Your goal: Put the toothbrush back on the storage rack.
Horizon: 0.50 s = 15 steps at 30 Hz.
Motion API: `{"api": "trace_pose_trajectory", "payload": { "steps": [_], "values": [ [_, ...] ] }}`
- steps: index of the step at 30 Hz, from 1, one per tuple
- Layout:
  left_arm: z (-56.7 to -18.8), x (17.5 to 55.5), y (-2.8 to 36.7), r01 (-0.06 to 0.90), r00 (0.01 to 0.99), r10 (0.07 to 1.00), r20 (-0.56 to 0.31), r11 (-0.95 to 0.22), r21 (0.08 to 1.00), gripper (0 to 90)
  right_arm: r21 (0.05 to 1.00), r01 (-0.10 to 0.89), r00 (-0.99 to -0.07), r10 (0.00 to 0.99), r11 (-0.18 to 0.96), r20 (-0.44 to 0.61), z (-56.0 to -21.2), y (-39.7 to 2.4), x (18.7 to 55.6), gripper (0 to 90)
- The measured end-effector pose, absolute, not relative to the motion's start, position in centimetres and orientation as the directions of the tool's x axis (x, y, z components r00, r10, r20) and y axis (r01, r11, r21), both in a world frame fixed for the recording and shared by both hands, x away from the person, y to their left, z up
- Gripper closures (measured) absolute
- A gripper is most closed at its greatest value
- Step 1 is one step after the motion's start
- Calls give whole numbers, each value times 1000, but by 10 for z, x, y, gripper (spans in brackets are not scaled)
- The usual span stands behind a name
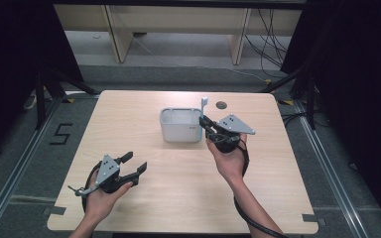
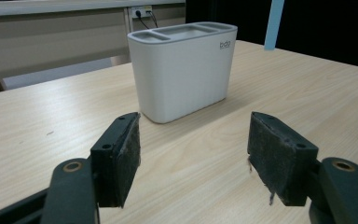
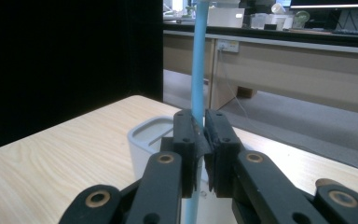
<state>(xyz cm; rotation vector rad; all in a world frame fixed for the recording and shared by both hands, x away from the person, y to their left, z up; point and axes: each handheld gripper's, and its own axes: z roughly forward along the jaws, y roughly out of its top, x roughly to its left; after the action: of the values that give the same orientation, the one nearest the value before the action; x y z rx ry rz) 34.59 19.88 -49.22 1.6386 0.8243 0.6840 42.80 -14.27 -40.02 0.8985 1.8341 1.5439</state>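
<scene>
- My right gripper (image 1: 204,123) is pinching a thin light-blue stick (image 3: 197,70) between its pads, jaws pressed tight on it; the stick is standing upright, running above and below the grip.
- My left gripper (image 1: 135,164) is holding nothing: its jaws are standing spread wide, with bare table showing between the pads (image 2: 121,156).
- The stick is sitting just beside the right end of the white holder (image 1: 180,127), over its rim or next to it; I cannot tell whether its lower end is inside a compartment.
- The holder is standing upright near the middle of the wooden table (image 1: 144,208), well apart from my left gripper and straight ahead of its open jaws.
- A small round hole (image 1: 221,105) is lying in the tabletop behind my right gripper.
- Nothing is lying between my left jaws and the holder; for the right, the holder's near wall is the closest thing to the stick.
- The left gripper view is showing the holder's top split into compartments and a small logo on its side (image 2: 225,45); the high view is too coarse for those.
- The right gripper view is showing the pads closed on the stick, which the high view is blurring.
- The high view is showing both my hands at once, the left low on the table's near-left part and the right raised by the holder.
</scene>
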Motion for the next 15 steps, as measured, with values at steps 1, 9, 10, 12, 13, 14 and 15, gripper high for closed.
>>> {"api": "trace_pose_trajectory", "payload": {
  "steps": [1,9,10,12,13,14,15],
  "values": [
    [-492,346,199,162,588,809,13,-133,978,335,985,147,-603,797,89,18,-399,-142,428,840],
    [-505,343,203,181,553,833,-6,-113,977,317,987,134,-593,805,86,10,-386,-142,436,840],
    [-506,343,204,182,550,835,-6,-112,977,314,990,96,-583,812,105,-29,-383,-142,439,840],
    [-511,346,206,162,545,838,-2,-104,981,310,989,123,-592,806,82,7,-382,-139,441,840],
    [-512,344,207,184,534,846,-3,-112,977,308,989,118,-584,812,86,-1,-381,-139,441,840],
    [-513,345,207,182,533,846,0,-114,977,305,989,116,-582,813,89,-5,-381,-139,442,840],
    [-514,346,207,170,535,845,-1,-107,980,302,988,132,-581,814,76,15,-380,-137,442,840]
  ]
}}
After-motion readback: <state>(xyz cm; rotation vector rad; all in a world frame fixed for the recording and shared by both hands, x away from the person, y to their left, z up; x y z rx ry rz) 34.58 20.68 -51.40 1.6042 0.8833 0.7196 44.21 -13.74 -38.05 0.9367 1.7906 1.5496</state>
